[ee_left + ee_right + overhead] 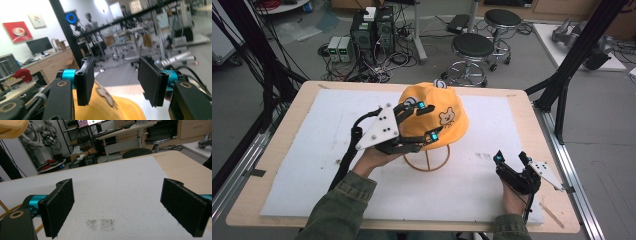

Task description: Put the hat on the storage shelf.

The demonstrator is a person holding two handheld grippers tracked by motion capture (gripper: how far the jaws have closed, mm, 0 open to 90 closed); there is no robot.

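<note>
An orange cap (439,117) with a bear patch sits on a wire stand (427,160) at the middle of the table. My left gripper (427,121) hovers over the cap's left side, jaws open and apart from the fabric. In the left gripper view the cap (110,110) lies below the gripper (115,82), and nothing is between its pads. My right gripper (511,157) rests low near the front right of the white board, open and holding nothing. In the right gripper view the gripper (117,205) frames bare board, and the cap's brim (12,127) shows at top left.
A white foam board (312,165) covers most of the wooden table (522,100). Black frame posts (564,80) stand at the table's right and left. Two stools (472,47) and computer boxes (372,30) stand on the floor beyond the far edge.
</note>
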